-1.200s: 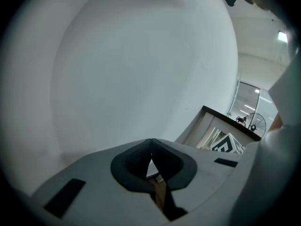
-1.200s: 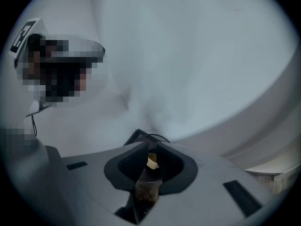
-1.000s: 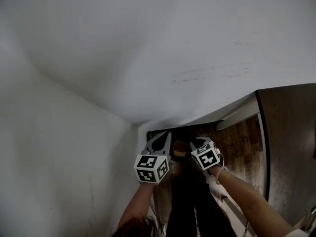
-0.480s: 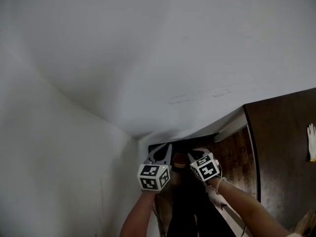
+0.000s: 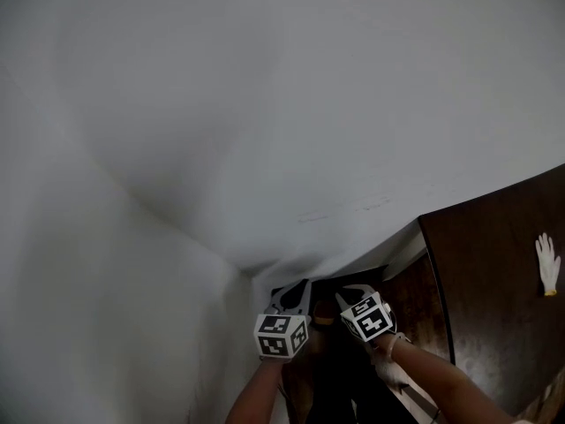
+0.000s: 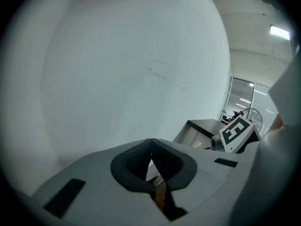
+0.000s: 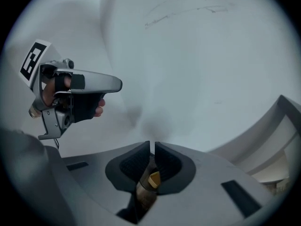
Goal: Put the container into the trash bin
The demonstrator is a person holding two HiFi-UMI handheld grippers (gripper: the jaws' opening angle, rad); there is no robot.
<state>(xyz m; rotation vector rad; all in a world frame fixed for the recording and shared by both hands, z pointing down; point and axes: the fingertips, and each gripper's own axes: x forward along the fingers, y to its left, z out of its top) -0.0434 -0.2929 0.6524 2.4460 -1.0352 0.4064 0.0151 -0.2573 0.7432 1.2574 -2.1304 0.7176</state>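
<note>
White wall (image 5: 265, 104) fills the head view; the left gripper (image 5: 294, 294) and right gripper (image 5: 351, 295) sit low, side by side. Left gripper view: its fingers (image 6: 136, 157) are pressed together on nothing I can see. Right gripper view: fingers clenched on the container (image 7: 149, 182), tucked behind the tips. No trash bin shows, so hold tight and find it first.

Dim, flat lighting is prevailing; ceiling lights (image 6: 280, 31) are glaring far right; both gripper views are vignetting and bending at edges.
</note>
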